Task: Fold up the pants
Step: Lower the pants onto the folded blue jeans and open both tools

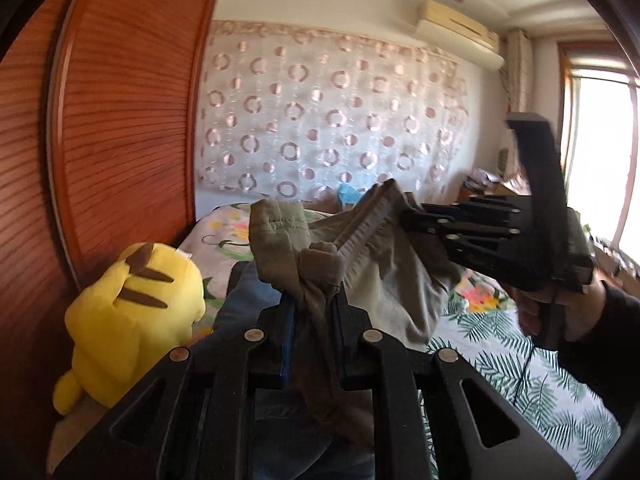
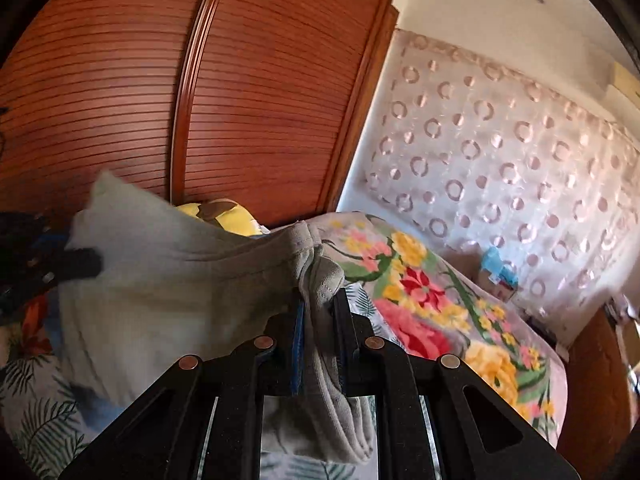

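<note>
1. While both tongs carry the pants (image 1: 384,264) clear of the bed (image 1: 520,364), each grip is thin: the left gripper (image 1: 314,300) stands narrow, pinched on a bunched olive corner; the right gripper (image 2: 320,312) stands narrow on a rolled hem edge.
2. Risk: either bunch could slide out of its jaws if the cloth is pulled taut between them; the freed end would drop and crumple.
3. Risk: the plush toy (image 1: 132,320), just left of the left tongs, could snag the hanging fabric.
4. Orientation: the long axis runs from one tong to the other, roughly level, with the slack sagging below that line toward the bed.
5. Which end is the waistband, I cannot tell.
</note>
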